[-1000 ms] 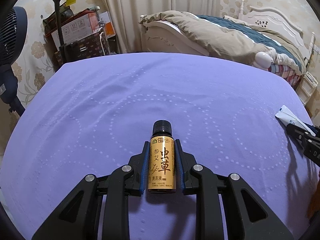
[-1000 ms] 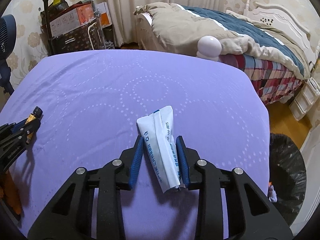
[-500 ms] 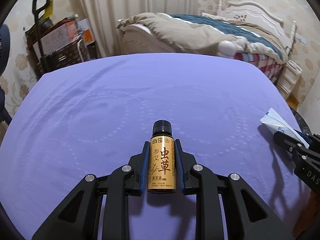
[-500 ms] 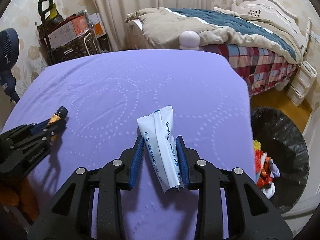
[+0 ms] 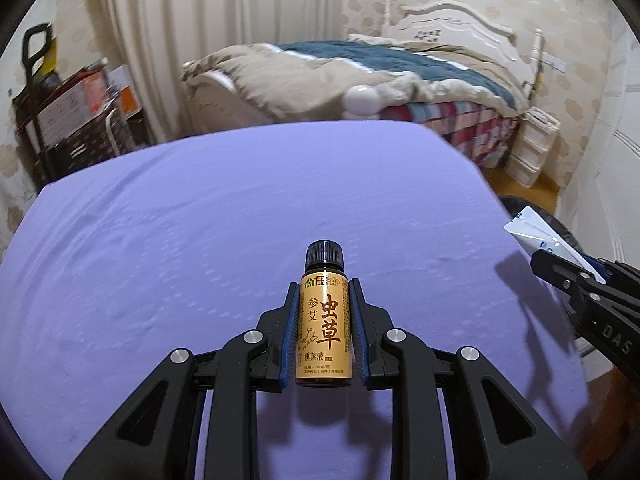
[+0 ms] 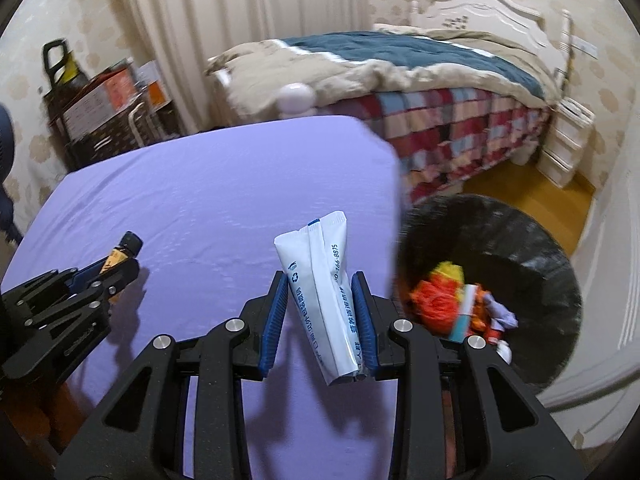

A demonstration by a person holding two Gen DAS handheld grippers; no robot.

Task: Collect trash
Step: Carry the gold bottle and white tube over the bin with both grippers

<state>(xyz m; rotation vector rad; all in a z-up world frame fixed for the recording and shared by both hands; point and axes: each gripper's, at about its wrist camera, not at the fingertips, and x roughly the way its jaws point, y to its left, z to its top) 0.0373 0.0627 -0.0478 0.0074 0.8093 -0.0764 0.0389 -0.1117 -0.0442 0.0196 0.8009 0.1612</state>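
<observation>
With both pieces lifted, only dropping remains: left gripper (image 5: 324, 334) clamps bottle (image 5: 323, 328), right gripper (image 6: 322, 320) pinches tube (image 6: 322, 300), beside bin (image 6: 520, 232) lower right.

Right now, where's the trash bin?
Right wrist view: the black-lined trash bin sits on the floor off the purple table's right edge, just right of the white packet in the right gripper.

the left claw (image 5: 324, 320) is clamping a small bottle (image 5: 324, 328) upright while the right claw (image 6: 322, 312) is pinching a white packet (image 6: 324, 300).
</observation>
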